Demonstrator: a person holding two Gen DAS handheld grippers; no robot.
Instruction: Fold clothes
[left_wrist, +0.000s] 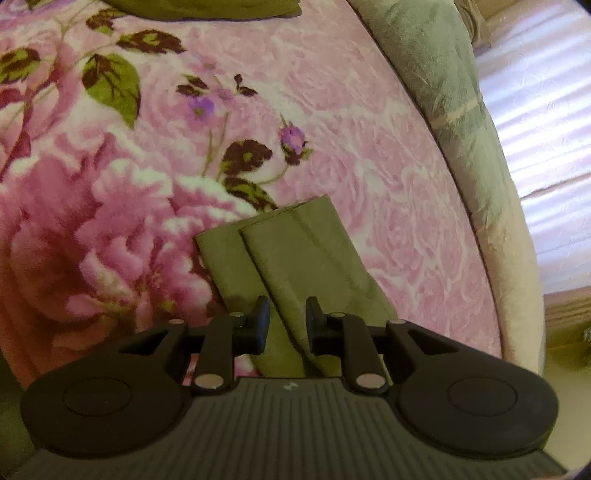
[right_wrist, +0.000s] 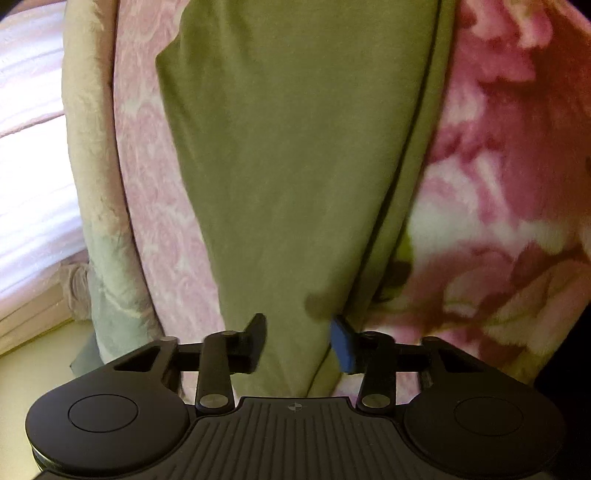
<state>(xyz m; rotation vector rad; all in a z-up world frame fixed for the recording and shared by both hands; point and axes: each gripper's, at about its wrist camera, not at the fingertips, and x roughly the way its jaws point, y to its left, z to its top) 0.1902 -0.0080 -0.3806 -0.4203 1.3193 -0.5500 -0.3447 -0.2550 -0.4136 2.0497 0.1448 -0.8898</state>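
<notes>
Meanwhile, on a bed draped in a plush pink floral blanket (left_wrist: 122, 229), an olive-green garment (left_wrist: 295, 254) is lying stretched out, its two narrow ends sitting side by side and overlapping, pointing toward the middle of the bed. The left gripper (left_wrist: 287, 322) is hovering over those ends with its jaws standing narrowly apart, cloth showing through the gap but nothing pinched. A grey-green velvety throw (left_wrist: 443, 85) is running along the bed's right edge.

Further right, the right gripper (right_wrist: 298, 341) is poised over the garment's broader stretch (right_wrist: 295, 147), jaws set wider and gripping nothing, a dark seam running alongside its blue-padded finger (right_wrist: 342, 345).

Judging by this, both claws are positioning for a pinch; doing it well likely means catching every layer at matching edges, then lifting evenly so the thin, limp knit is not dragging across the fuzzy, clinging pile. The fabric looks smooth, matte and soft.
</notes>
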